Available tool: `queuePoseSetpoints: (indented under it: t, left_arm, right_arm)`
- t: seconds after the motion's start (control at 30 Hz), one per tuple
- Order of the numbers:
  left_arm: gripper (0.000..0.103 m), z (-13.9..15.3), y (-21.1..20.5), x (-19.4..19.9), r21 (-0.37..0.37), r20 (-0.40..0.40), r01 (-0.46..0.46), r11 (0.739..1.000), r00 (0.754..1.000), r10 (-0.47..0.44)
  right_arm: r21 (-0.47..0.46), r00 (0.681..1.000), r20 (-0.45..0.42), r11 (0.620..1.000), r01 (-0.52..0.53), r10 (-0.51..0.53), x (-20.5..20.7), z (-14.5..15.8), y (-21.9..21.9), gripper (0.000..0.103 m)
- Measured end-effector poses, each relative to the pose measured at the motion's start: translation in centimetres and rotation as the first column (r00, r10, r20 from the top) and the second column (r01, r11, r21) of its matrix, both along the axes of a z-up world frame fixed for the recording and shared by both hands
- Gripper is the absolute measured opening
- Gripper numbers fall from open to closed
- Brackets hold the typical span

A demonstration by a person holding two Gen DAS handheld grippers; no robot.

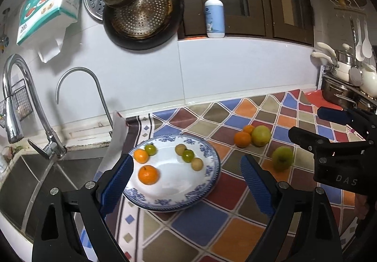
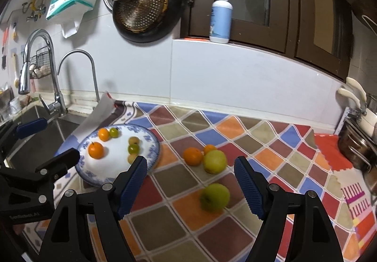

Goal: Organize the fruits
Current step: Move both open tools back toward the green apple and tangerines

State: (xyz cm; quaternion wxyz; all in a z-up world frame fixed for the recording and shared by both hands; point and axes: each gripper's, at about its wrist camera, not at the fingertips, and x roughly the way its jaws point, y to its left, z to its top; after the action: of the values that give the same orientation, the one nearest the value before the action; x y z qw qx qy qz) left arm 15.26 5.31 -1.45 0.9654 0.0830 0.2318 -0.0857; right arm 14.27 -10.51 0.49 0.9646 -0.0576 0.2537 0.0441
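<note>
On the checked cloth, four fruits lay outside the blue-rimmed plate (image 1: 213,168), which already held six, evidently the collection point. Left gripper (image 1: 187,181) hung over the plate, jaws wide, empty. Right gripper (image 2: 190,185) stood open and empty, framing the green apple (image 2: 215,197), probably its next pick.

The near green apple (image 2: 215,196) is smeared by blur in the right wrist view, so its stem end cannot be made out. The smaller orange (image 2: 209,148) is half hidden behind the yellow-green apple (image 2: 215,161). The plate (image 1: 207,151) is partly covered at its left rim by a blue pad (image 1: 117,181). The print on the pump bottle (image 1: 214,17) is too small to be read. The pots (image 1: 348,87) at the right are cut off by the edge.
</note>
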Motion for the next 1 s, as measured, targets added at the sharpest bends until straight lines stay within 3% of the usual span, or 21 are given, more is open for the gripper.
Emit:
queuePoseSetpoints:
  t: [0.67,1.0]
  left_arm:
    - [0.095,-4.5,-5.2,0.6,0.031,-0.116,-0.066,0.997,0.991,0.069]
    - [0.095,-6.5,-6.7,2.5,0.060,-0.179,-0.065,0.996,0.981,0.074]
  right_arm:
    - [-0.002,0.990,-0.113,0.996,-0.085,0.084,1.9,-4.2,-5.3,0.077]
    - [0.063,0.965,-0.221,0.990,-0.129,0.140,4.7,-7.4,-6.4,0.075]
